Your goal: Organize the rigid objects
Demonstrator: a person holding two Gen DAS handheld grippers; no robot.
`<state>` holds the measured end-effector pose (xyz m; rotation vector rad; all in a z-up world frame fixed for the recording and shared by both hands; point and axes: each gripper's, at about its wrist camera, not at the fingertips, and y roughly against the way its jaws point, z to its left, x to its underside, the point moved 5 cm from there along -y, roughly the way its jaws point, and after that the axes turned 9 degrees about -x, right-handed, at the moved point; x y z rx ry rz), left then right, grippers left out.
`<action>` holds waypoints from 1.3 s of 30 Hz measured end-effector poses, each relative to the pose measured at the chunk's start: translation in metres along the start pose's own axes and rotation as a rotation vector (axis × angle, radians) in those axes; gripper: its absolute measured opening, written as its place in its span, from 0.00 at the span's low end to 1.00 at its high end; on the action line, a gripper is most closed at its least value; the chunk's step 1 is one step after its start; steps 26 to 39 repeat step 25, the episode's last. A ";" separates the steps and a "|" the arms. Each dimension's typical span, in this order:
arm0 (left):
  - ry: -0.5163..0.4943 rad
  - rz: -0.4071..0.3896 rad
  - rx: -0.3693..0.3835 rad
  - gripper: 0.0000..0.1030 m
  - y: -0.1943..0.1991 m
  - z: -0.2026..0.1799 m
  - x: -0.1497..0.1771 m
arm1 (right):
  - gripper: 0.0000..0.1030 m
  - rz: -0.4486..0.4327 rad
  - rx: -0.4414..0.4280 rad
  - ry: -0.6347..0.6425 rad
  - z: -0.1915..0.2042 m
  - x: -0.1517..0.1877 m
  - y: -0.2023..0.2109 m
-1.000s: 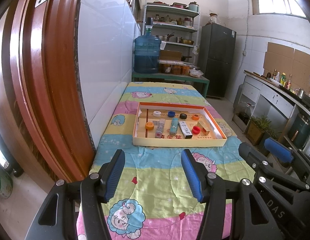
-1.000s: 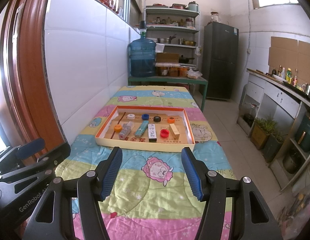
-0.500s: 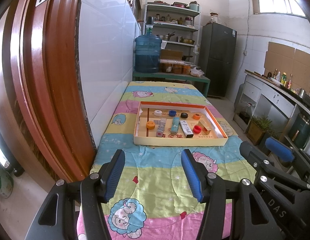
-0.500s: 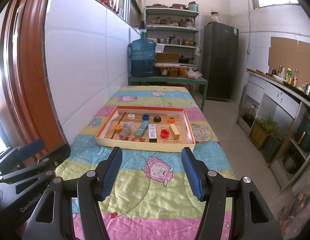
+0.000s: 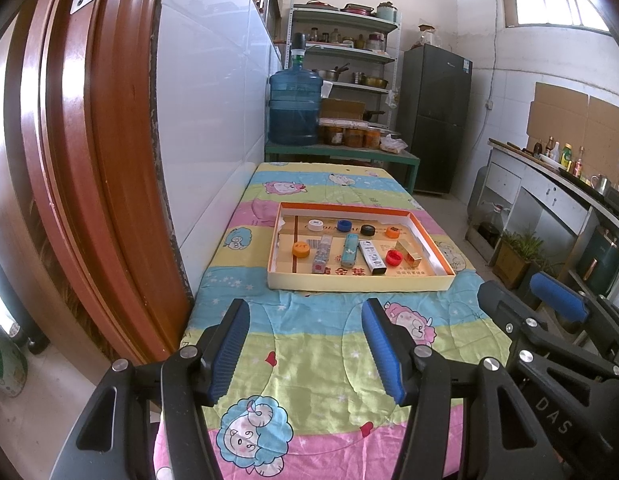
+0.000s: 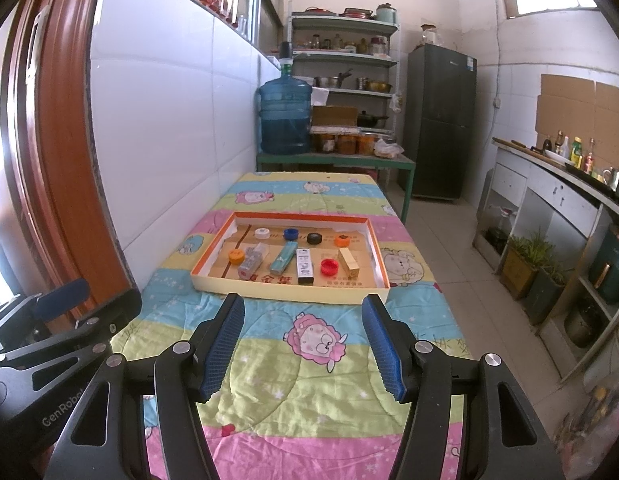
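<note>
hovering: both grippers empty, apart | tray (image 6: 213, 282) items' labels unreadable

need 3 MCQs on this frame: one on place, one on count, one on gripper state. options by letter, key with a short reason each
1. Where does the red bottle cap lie in the shallow orange-rimmed cardboard tray?
A. Between the black-and-white box and the gold box
B. Outside the tray, on the quilt
C. On top of the teal box

2. How many round bottle caps are in the tray?
A. Three
B. Six
C. Nine

3. What state is the right gripper in?
A. Shut on a cap
B. Shut on the tray rim
C. Open, holding nothing

Answers:
1 A: red cap sits between those two boxes.
2 B: white, blue, black and orange behind; orange and red in front.
3 C: only the striped cartoon quilt shows between its blue pads.
</note>
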<state>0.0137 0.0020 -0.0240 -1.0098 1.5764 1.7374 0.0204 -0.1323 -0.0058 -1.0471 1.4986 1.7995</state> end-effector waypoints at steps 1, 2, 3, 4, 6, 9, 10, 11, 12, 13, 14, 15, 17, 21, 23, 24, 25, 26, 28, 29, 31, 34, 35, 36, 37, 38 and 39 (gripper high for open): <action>0.001 0.000 0.000 0.57 0.000 0.000 0.000 | 0.61 -0.001 0.000 0.000 0.000 0.000 0.000; 0.001 0.001 0.000 0.57 0.000 0.000 0.001 | 0.61 -0.002 0.000 0.000 0.000 0.000 0.000; 0.000 0.001 -0.001 0.57 0.000 0.000 0.000 | 0.61 -0.002 0.000 0.000 0.000 0.000 0.001; 0.000 0.002 0.000 0.57 0.000 0.000 -0.001 | 0.61 -0.002 0.001 0.001 0.000 0.000 0.000; -0.002 0.001 -0.001 0.57 0.000 0.000 0.001 | 0.61 -0.002 -0.001 0.004 0.002 0.001 -0.001; -0.001 0.001 0.001 0.57 0.000 0.000 0.002 | 0.61 0.000 0.000 0.004 0.002 0.001 -0.002; -0.001 0.001 0.001 0.57 0.000 0.000 0.003 | 0.61 0.000 -0.001 0.005 0.003 0.002 0.000; -0.001 0.000 0.002 0.57 0.000 0.001 0.005 | 0.61 0.000 -0.002 0.005 0.003 0.002 -0.001; 0.000 0.001 0.001 0.57 0.000 0.000 0.003 | 0.61 -0.002 -0.002 0.005 0.003 0.002 -0.001; 0.000 0.001 0.001 0.57 0.000 0.000 0.003 | 0.61 -0.002 0.000 0.006 0.003 0.002 0.000; 0.002 0.001 0.005 0.57 0.000 0.000 0.004 | 0.61 -0.002 0.000 0.006 0.003 0.002 -0.001; 0.005 0.001 0.007 0.57 0.000 0.000 0.006 | 0.61 -0.002 0.000 0.007 0.003 0.002 -0.001; 0.015 -0.003 0.016 0.57 0.002 0.001 0.008 | 0.61 -0.001 -0.002 0.008 0.004 0.003 -0.002; 0.019 -0.002 0.016 0.57 0.003 0.003 0.006 | 0.61 0.000 -0.004 0.003 0.004 0.002 -0.001; 0.023 0.000 0.015 0.57 0.004 0.003 0.006 | 0.61 -0.001 -0.003 0.004 0.004 0.002 0.000; 0.025 0.000 0.014 0.57 0.005 0.004 0.006 | 0.61 0.000 -0.004 0.004 0.004 0.002 0.000; 0.024 -0.001 0.016 0.57 0.005 0.004 0.006 | 0.61 0.000 -0.005 0.004 0.004 0.002 0.000; 0.024 -0.001 0.016 0.57 0.005 0.004 0.006 | 0.61 0.000 -0.005 0.004 0.004 0.002 0.000; 0.024 -0.001 0.016 0.57 0.005 0.004 0.006 | 0.61 0.000 -0.005 0.004 0.004 0.002 0.000; 0.024 -0.001 0.016 0.57 0.005 0.004 0.006 | 0.61 0.000 -0.005 0.004 0.004 0.002 0.000; 0.024 -0.001 0.016 0.57 0.005 0.004 0.006 | 0.61 0.000 -0.005 0.004 0.004 0.002 0.000; 0.024 -0.001 0.016 0.57 0.005 0.004 0.006 | 0.61 0.000 -0.005 0.004 0.004 0.002 0.000; 0.024 -0.001 0.016 0.57 0.005 0.004 0.006 | 0.61 0.000 -0.005 0.004 0.004 0.002 0.000; 0.024 -0.001 0.016 0.57 0.005 0.004 0.006 | 0.61 0.000 -0.005 0.004 0.004 0.002 0.000; 0.024 -0.001 0.016 0.57 0.005 0.004 0.006 | 0.61 0.000 -0.005 0.004 0.004 0.002 0.000; 0.024 -0.001 0.016 0.57 0.005 0.004 0.006 | 0.61 0.000 -0.005 0.004 0.004 0.002 0.000; 0.024 -0.001 0.016 0.57 0.005 0.004 0.006 | 0.61 0.000 -0.005 0.004 0.004 0.002 0.000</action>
